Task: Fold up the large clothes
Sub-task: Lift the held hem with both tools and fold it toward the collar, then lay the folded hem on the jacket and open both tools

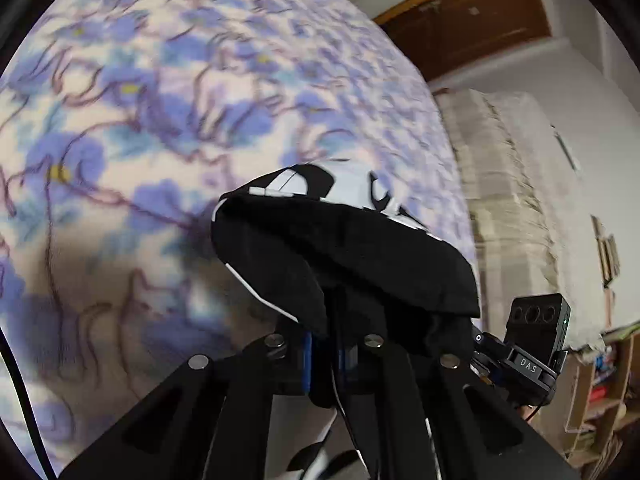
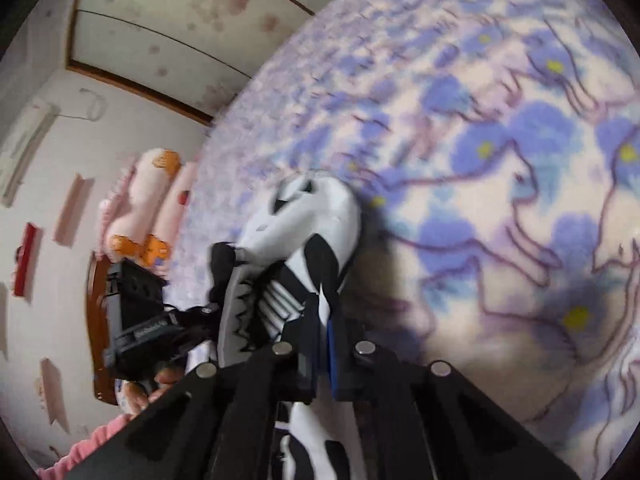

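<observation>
Both grippers clamped on garment (image 1: 344, 256), lifted just above bedspread (image 1: 160, 100): left gripper (image 1: 340, 344) pinches black fold, right gripper (image 2: 320, 344) pinches white printed edge, likely carrying edge over for fold.

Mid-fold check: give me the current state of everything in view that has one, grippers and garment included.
left gripper: shut on the black and white garment, fabric draped over its fingers.
right gripper: shut on the black and white garment.
black and white garment: bunched, pinched by both grippers, hanging over the floral blanket.
floral blanket: spread flat over the bed.
cupboard door: closed.
</observation>
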A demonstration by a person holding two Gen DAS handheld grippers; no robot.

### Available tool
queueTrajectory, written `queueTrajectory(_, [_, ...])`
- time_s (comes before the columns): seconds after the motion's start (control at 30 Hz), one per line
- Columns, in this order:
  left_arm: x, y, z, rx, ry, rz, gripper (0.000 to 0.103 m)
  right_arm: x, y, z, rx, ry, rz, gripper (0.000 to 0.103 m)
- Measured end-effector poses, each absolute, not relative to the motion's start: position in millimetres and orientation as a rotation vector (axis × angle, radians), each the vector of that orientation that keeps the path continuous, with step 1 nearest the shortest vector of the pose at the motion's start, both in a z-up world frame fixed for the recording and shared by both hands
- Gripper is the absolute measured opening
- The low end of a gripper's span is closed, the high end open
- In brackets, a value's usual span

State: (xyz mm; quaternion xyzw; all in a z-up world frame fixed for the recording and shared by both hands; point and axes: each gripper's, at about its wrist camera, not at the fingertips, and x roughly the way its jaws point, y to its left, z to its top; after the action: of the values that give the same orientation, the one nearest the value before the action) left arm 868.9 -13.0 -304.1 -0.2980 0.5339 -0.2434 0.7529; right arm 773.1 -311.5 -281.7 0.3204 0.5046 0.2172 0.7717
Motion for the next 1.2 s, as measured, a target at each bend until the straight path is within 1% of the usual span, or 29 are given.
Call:
queueTrajectory(0.1, [849,-13,-277,-0.654,1.105,-0.571,0.006,766,-303,-249,0.691,1.019,0.55,0.003])
queueTrajectory(0.27, [799,7,-228,-0.711,1.002,-0.658,0.006,738,-293,-195,0.637,0.966,0.661,0.003])
queueTrajectory(0.43, [731,26,-180,-0.638,0.94,-0.752,0.006,682,-293,-149,0.54,0.89,0.788,0.003])
queueTrajectory(0.63, [647,31,-147,-0.428,0.942,-0.787,0.006,615,-294,-128,0.476,0.9,0.859,0.003])
queueTrajectory(0.83, [561,31,-148,-0.197,0.928,-0.77,0.006,544,-288,-129,0.38,0.951,0.903,0.003])
queueTrajectory(0.97, [506,26,-166,-0.061,0.938,-0.736,0.006,500,-287,-145,0.313,0.987,0.897,0.003])
queueTrajectory(1.03, [486,21,-177,0.001,0.949,-0.723,0.006,476,-287,-163,0.288,1.024,0.882,0.005])
queueTrajectory(1.1, [463,20,-192,0.03,0.98,-0.723,0.008,458,-286,-180,0.276,1.059,0.857,0.006])
queueTrajectory(1.2, [445,20,-216,0.058,1.04,-0.697,0.015,436,-285,-204,0.252,1.109,0.807,0.007])
